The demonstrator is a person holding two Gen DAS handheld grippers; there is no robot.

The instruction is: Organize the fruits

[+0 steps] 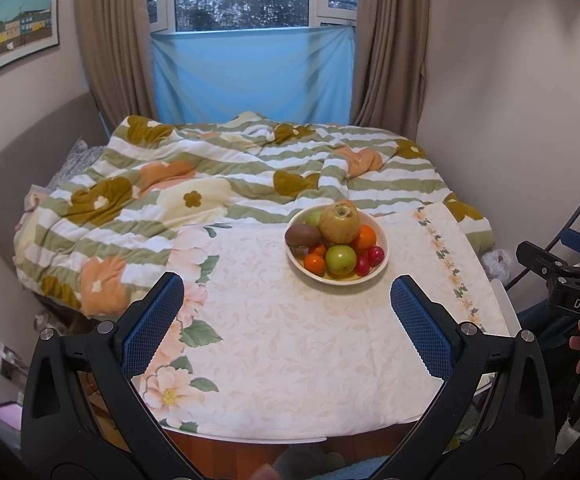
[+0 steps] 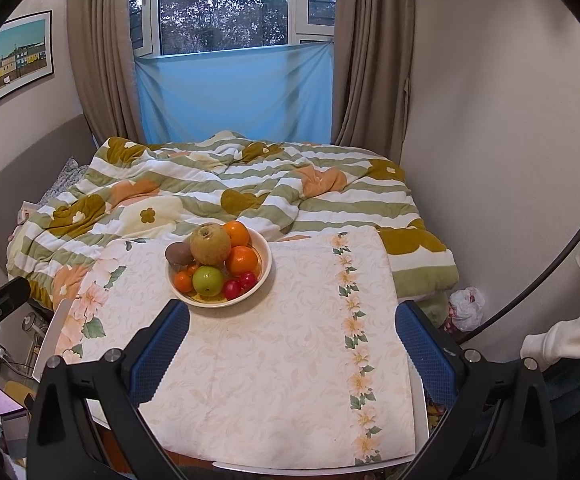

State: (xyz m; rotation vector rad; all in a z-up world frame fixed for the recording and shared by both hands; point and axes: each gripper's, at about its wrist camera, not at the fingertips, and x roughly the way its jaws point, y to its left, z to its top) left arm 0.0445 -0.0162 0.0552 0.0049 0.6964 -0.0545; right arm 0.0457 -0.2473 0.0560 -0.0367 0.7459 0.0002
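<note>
Fruit [image 1: 340,246] heaped in bowl [image 1: 382,265] on cloth [image 1: 290,344]; none seen outside bowl. Left gripper [image 1: 286,322] and right gripper [image 2: 292,344] short of bowl, both spread wide, holding nothing. Fits fruit just gathered or awaiting sorting; step unclear

Fruits piled in white bowl [image 1: 378,270]: big tan pear [image 1: 339,223] on top, stem end up; brown kiwi [image 1: 302,235] at bowl's left; green apple [image 1: 341,259] front centre; oranges [image 1: 363,237] right; red cherries [image 1: 375,255] front right.
</note>
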